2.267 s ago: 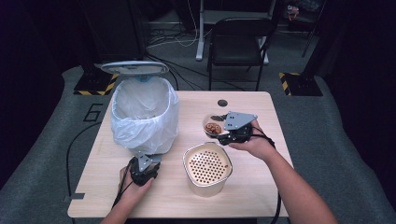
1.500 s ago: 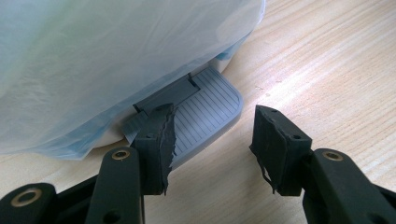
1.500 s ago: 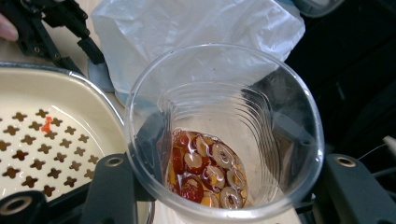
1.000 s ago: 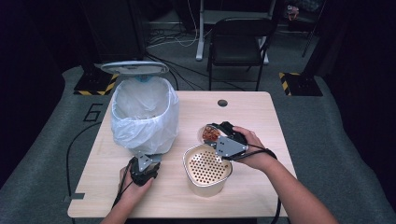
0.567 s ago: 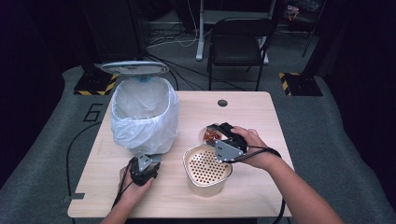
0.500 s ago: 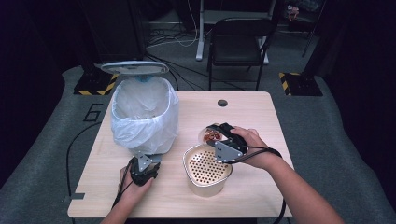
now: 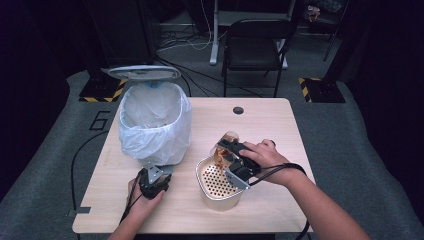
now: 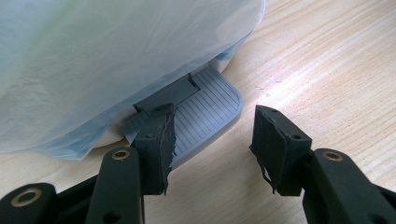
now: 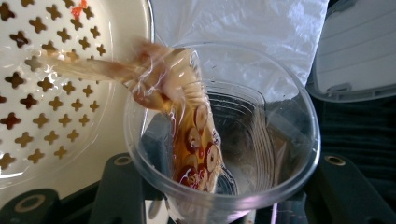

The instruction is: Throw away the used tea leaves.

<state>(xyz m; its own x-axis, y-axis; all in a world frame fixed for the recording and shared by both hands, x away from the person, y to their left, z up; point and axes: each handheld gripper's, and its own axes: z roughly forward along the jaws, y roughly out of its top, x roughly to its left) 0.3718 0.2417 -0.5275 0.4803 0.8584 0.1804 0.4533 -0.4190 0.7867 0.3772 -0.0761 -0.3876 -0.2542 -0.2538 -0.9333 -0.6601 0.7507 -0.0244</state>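
A clear plastic cup (image 9: pixel 224 140) is held tipped over the rim of a cream perforated strainer basket (image 7: pixel 218 182), which stands near the front edge of the table (image 7: pixel 280 125), right of its middle. From the cup's mouth a stream of brownish liquid with sliced food pieces (image 9: pixel 187 121) is being poured onto the holed floor of the basket. The cup is gripped between the jaws of the right gripper (image 7: pixel 235 162), which have just been closing further on its wall.

Several things could be judged to go wrong here. The cup's thin wall may buckle or slip if it is squeezed harder, and the contents could then be dumped at once and splashed over the basket's rim onto the table. If the cup is tipped too far toward the basket's far edge, the stream may miss the rim altogether. Liquid may also pass through the holes – whether it is caught below cannot be told.

The left gripper (image 8: pixel 212 140) is rested at the front left of the table on the grey ribbed pedal (image 8: pixel 205 112) of a white pedal bin (image 7: pixel 155 125) lined with a translucent bag; its jaws stand apart with nothing clasped between them, though they are at their narrowest, and one jaw lies on the pedal. Should that pressure be eased, the raised lid (image 7: pixel 144 73) may drop – a risk if the bin is needed next.

Of writing, a large "6" (image 7: pixel 100 120) can be read on the grey floor left of the table; no brand or label is legible on the cup, basket or bin.
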